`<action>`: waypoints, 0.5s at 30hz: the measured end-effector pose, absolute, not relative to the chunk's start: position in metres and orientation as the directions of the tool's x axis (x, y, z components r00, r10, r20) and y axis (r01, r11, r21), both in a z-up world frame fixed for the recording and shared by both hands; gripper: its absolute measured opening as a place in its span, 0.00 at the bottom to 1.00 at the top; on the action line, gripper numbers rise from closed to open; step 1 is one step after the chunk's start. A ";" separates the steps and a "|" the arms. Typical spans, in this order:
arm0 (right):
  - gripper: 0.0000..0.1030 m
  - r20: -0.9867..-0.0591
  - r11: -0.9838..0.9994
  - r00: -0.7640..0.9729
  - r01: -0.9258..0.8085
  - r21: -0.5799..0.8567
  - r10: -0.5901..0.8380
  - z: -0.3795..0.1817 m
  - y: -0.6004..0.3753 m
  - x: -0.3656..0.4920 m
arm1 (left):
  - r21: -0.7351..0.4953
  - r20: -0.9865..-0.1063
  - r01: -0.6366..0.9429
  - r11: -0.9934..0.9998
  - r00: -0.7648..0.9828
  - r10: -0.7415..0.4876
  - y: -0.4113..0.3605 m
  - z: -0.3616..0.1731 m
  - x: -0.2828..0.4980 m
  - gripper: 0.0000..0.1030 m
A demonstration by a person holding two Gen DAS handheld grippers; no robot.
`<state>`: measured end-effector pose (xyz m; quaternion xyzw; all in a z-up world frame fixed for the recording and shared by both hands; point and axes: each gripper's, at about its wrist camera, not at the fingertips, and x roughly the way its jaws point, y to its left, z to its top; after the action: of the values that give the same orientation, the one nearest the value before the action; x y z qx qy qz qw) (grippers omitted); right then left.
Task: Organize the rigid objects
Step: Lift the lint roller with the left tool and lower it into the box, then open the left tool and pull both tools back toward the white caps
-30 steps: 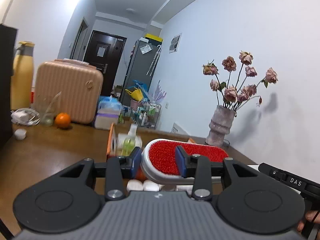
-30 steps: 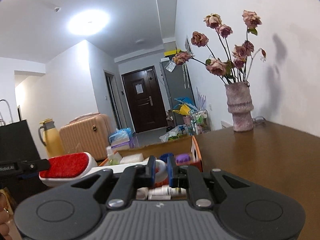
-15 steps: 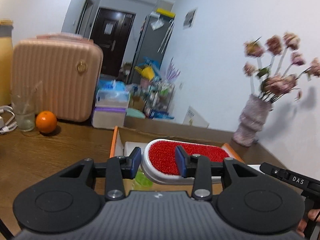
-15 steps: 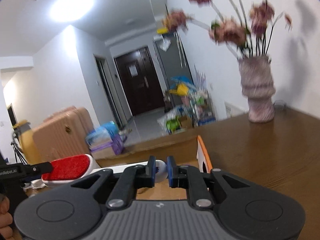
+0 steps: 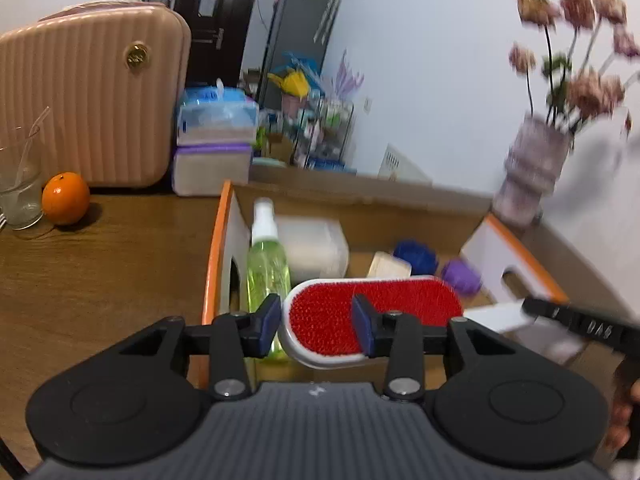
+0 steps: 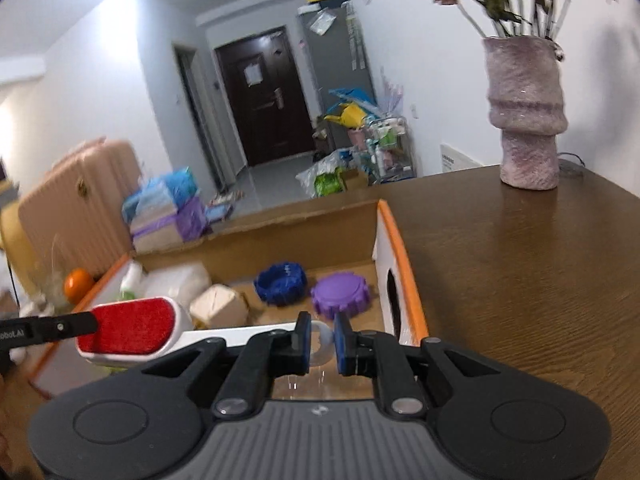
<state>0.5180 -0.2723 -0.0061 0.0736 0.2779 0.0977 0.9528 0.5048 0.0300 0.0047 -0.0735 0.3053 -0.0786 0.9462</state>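
Both cameras have tipped down over the last second, so now you can see right into the cardboard box point(image 5: 218, 240) where before it was mostly wall and ceiling. Its orange rim sits on the wooden table point(image 6: 520, 248).

The lint brush point(image 5: 372, 314) (white body, red bristle pad) hangs over the open box, held from both ends. The left gripper point(image 5: 316, 326) has its blue pads on either side of the brush head, spread about as wide as the head, one pad at the rounded end and the other across the red face. The right gripper point(image 6: 321, 342) is nearly closed, pinching the rounded tip of the white handle between its pads. From the right wrist view the brush point(image 6: 132, 330) runs off to the left, with the left tool's black finger reaching in at the red end.

Inside the box: a green spray bottle point(image 5: 267, 256) lying against the left wall, a white container point(image 5: 316, 246) beside it, a small tan box point(image 6: 219, 306), a blue ridged ring point(image 6: 280, 282) and a purple ridged cap point(image 6: 341, 294) next to each other near the right wall.

Off to the side on the table there's an orange point(image 5: 65, 198), a glass point(image 5: 18, 196), a pink suitcase point(image 5: 92, 92) and a vase point(image 6: 524, 116) of dried flowers.
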 end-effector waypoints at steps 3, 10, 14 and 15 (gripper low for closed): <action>0.12 -0.516 0.966 0.820 -0.173 0.191 0.249 -0.007 -0.271 0.512 | -0.207 -0.565 0.120 0.971 0.795 -0.219 0.033 -0.003 0.502 0.48; 0.15 -0.540 0.965 0.803 -0.170 0.200 0.254 0.001 -0.271 0.505 | -0.165 -0.570 0.111 0.980 0.800 -0.186 0.031 0.010 0.492 0.56; 0.38 -0.557 0.959 0.782 -0.200 0.201 0.280 0.023 -0.271 0.511 | -0.107 -0.581 0.104 0.989 0.801 -0.147 0.028 0.025 0.495 0.88; 0.49 -0.575 0.960 0.769 -0.204 0.193 0.279 0.027 -0.270 0.516 | -0.081 -0.585 0.101 0.992 0.801 -0.129 0.026 0.027 0.498 0.89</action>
<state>0.5156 -0.2702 0.0272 0.0598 0.3143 0.1286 0.9387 0.4976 0.0259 0.0271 -0.0226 0.3097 -0.0607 0.9486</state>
